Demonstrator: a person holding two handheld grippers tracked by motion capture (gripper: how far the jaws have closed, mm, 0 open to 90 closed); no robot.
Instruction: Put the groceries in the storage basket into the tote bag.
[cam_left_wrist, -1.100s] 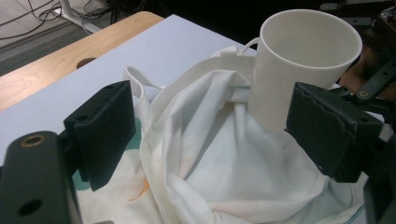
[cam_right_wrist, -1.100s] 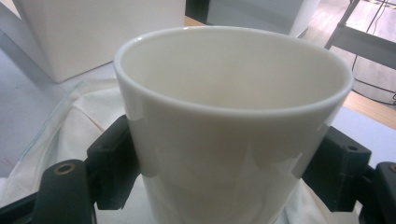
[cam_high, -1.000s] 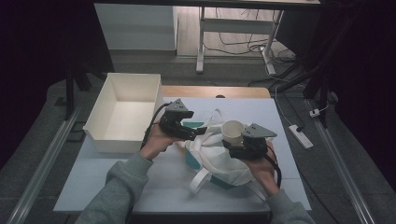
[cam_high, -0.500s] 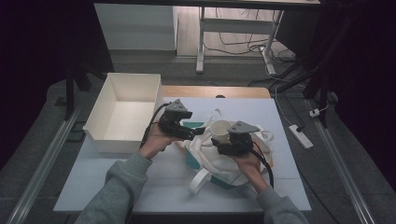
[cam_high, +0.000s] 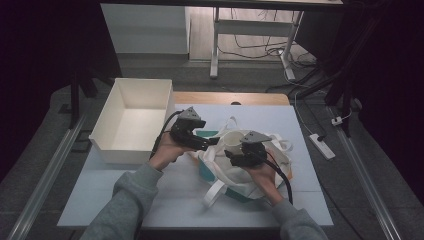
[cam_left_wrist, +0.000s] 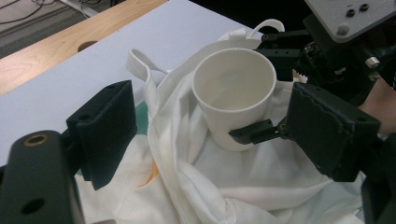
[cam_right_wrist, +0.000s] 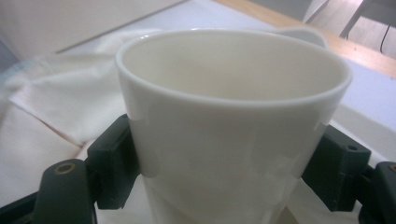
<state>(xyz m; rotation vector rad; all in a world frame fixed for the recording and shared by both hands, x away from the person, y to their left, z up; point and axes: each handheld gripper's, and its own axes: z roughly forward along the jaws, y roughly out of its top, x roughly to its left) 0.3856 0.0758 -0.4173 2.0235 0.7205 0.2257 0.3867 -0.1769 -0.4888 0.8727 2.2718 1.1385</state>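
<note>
high view with both gripper views; right gripper (cam_high: 239, 154) clenched on one white cup (cam_left_wrist: 233, 95), its jaws pressing opposite sides of the cup wall, the cup upright and held over the cloth bag (cam_high: 260, 172) near its mouth; left gripper (cam_high: 204, 142) released, jaws spread with nothing between them, poised just beside the bag's rim fold; judged stage: cup grasped, but whether it is going into or coming out of the bag cannot be told; either way the cup is not yet set down anywhere; count: one cup, one cloth bag with white straps, one white box (cam_high: 131, 122) standing empty at the table's left, two grippers, one table (cam_high: 100, 200).
</note>
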